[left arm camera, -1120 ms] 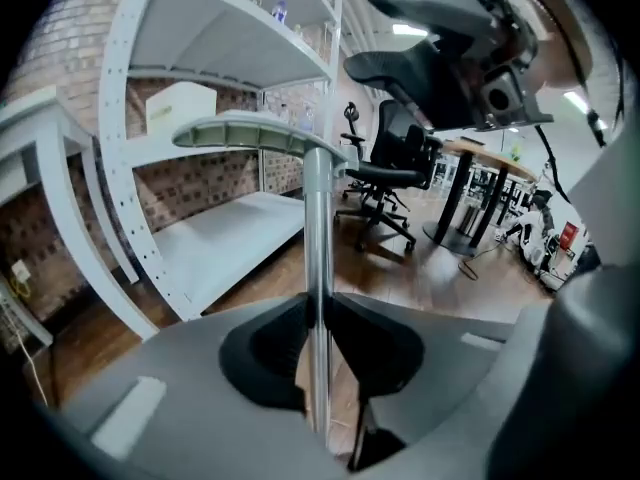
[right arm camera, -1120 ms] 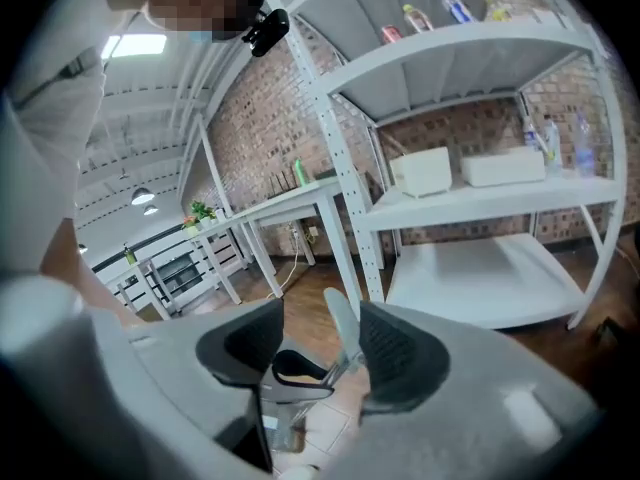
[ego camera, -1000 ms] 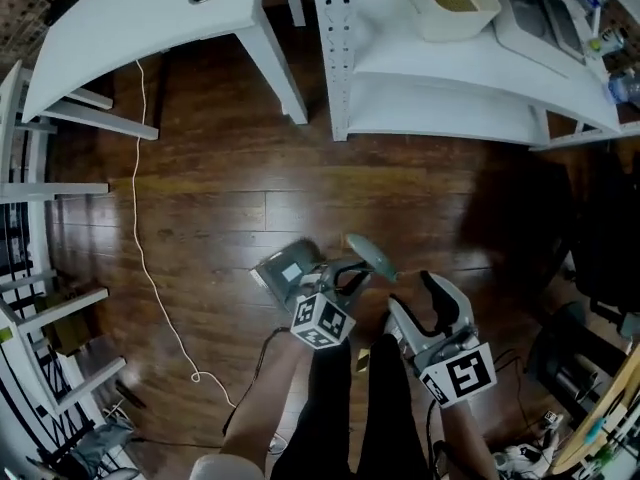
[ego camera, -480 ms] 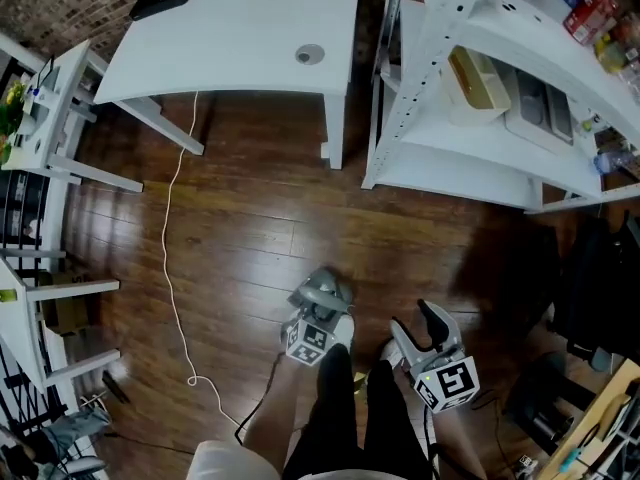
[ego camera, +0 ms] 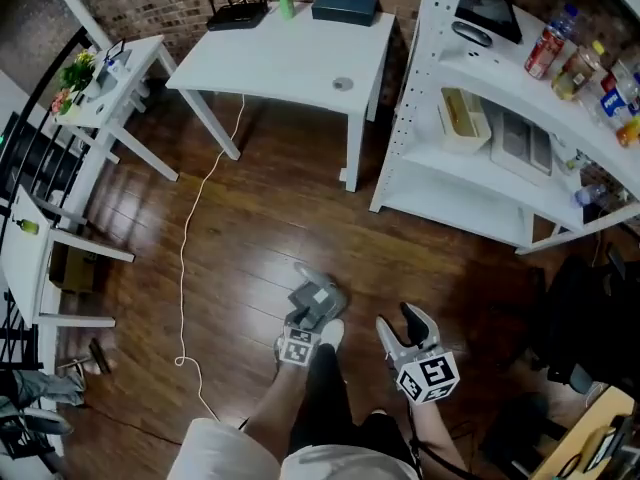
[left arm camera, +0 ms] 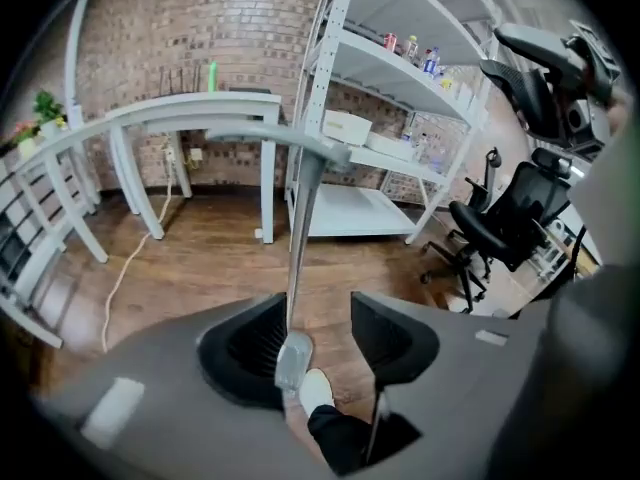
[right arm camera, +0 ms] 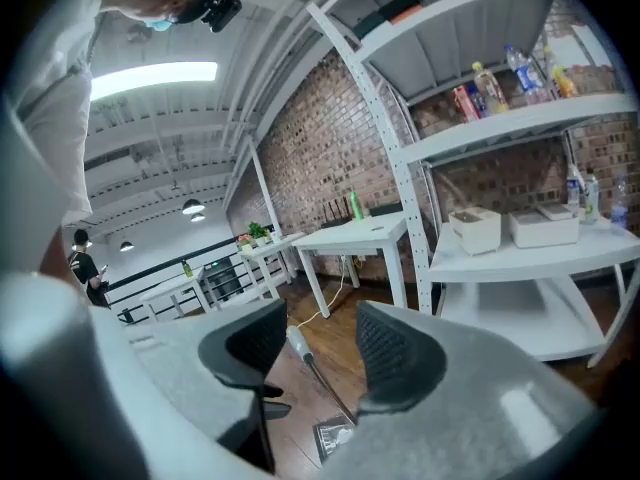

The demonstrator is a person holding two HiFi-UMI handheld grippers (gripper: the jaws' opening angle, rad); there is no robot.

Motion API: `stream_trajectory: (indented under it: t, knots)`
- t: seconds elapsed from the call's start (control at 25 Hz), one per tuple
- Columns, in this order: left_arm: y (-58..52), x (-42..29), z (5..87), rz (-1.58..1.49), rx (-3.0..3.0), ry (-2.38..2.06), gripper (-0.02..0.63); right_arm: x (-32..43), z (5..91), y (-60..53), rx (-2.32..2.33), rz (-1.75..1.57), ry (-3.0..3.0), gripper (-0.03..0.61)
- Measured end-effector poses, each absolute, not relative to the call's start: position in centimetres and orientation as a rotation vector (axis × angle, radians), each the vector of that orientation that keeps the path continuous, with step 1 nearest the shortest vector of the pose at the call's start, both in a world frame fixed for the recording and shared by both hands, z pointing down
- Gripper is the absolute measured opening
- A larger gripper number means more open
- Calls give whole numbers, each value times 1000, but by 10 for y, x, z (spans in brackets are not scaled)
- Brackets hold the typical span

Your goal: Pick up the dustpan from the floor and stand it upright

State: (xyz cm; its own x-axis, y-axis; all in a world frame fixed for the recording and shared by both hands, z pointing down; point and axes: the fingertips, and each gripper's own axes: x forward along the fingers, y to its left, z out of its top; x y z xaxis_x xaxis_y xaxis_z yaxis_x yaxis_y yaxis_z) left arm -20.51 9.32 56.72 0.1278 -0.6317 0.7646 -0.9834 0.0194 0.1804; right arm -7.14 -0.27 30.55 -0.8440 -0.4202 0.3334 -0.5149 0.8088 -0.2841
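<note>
The grey dustpan [ego camera: 315, 296] stands on the wooden floor just in front of the person's white shoe [ego camera: 331, 332]. In the right gripper view its pan [right arm camera: 335, 433] rests low and the thin handle [right arm camera: 300, 348] leans up and away. My left gripper [ego camera: 303, 320] is right at it. In the left gripper view the handle pole [left arm camera: 300, 228] rises through the gap of this gripper [left arm camera: 318, 318], close by the left jaw and apart from the right one; the jaws are opening. My right gripper [ego camera: 403, 320] hangs beside it, jaws apart [right arm camera: 322, 343] with nothing between them.
A white desk [ego camera: 290, 48] stands at the back and a white shelving unit [ego camera: 480, 158] at the right. A white cable [ego camera: 185, 268] trails over the floor. White racks [ego camera: 60, 258] line the left. A black office chair [left arm camera: 490, 228] is off to the right.
The view has pulled back and up from the floor. The dustpan went from lying tilted to standing, its handle swung up. Both grippers rose; the left one rolled round the handle.
</note>
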Motion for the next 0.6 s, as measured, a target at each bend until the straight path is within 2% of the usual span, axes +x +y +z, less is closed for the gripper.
stream_trajectory:
  t: [0.08,0.24,0.32,0.4,0.6]
  knots:
    - [125,-193,535,551,1621,-1727,221,-41,285,23,683,504,-2810,207]
    - [190,-128,421,317,1626,-1993,236,45,261,104,574,422,-2844,217]
    - [223,-87,367,264,1677,-2053,253,87,252,144,601,408,-2822,282]
    - [248,-46,315,190,1732,-2071,300,118,241,179,626,410,-2798,362]
    - [280,10,187,151,1994,-2124,326,129,186,230,639,293,-2811,380]
